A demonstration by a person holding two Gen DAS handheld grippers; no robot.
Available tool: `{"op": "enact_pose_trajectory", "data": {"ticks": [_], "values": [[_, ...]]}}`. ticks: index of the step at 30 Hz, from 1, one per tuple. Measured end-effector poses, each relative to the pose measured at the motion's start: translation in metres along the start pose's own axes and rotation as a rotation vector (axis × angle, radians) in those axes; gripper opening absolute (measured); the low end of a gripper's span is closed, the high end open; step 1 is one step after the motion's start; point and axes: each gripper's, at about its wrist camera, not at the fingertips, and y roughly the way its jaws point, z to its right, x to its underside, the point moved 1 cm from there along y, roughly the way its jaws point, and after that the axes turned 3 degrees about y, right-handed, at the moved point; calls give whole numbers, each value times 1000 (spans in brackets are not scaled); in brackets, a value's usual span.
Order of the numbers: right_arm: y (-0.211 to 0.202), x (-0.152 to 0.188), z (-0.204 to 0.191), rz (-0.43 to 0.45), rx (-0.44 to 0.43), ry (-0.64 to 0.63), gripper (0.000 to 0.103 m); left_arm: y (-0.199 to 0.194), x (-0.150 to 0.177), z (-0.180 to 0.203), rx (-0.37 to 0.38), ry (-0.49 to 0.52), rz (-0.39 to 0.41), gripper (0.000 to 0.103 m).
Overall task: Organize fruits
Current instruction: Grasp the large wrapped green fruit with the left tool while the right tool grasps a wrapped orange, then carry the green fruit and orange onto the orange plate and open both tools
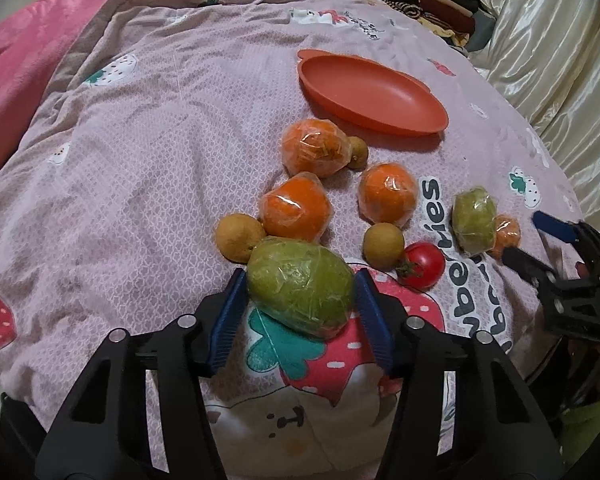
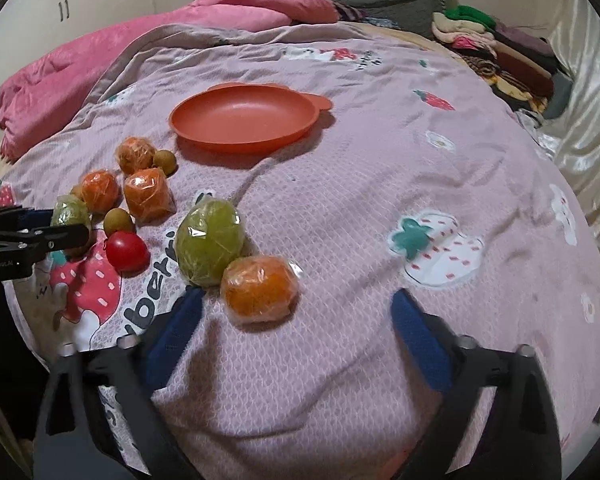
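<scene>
1. Left wrist view: left gripper point(image 1: 300, 280) with both blue pads against a wrapped green fruit point(image 1: 300, 286) lying on the bedspread point(image 1: 140, 140).
2. Right wrist view: right gripper point(image 2: 296, 312) with jaws apart, pressing on nothing; wrapped orange point(image 2: 260, 288) between them, nearer the left pad.
3. Orange plate point(image 2: 204, 136) lies beyond the fruit, bare.

Both wrist cameras look steeply down, close over the lilac strawberry-print quilt point(image 1: 140, 140), from left and right; both catch the empty orange plastic dish point(image 2: 244, 120).
</scene>
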Motion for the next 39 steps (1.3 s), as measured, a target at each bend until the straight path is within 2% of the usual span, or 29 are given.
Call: {"op": "enact_pose_trajectory", "data": {"ticks": [6,11,13,23,27,39], "values": [[9,-2,-5,-23,-58,-24,53,2,-3,-2,22,-10,-1,46],[13,-1,0,-31,-115,2,47,7,-6,-4,40,-20,-4,45],[13,-1,3,-31,-136,14,39,7,-6,-5,50,-22,-6,45],[3,-1,13,-15,-191,78,38,-16,-2,-11,127,-59,3,44],[-3,-5,15,-1,-203,89,38,-29,-7,-15,129,-70,33,44],[-16,-46,16,86,-197,71,38,-39,-68,-29,123,-80,112,44]]}}
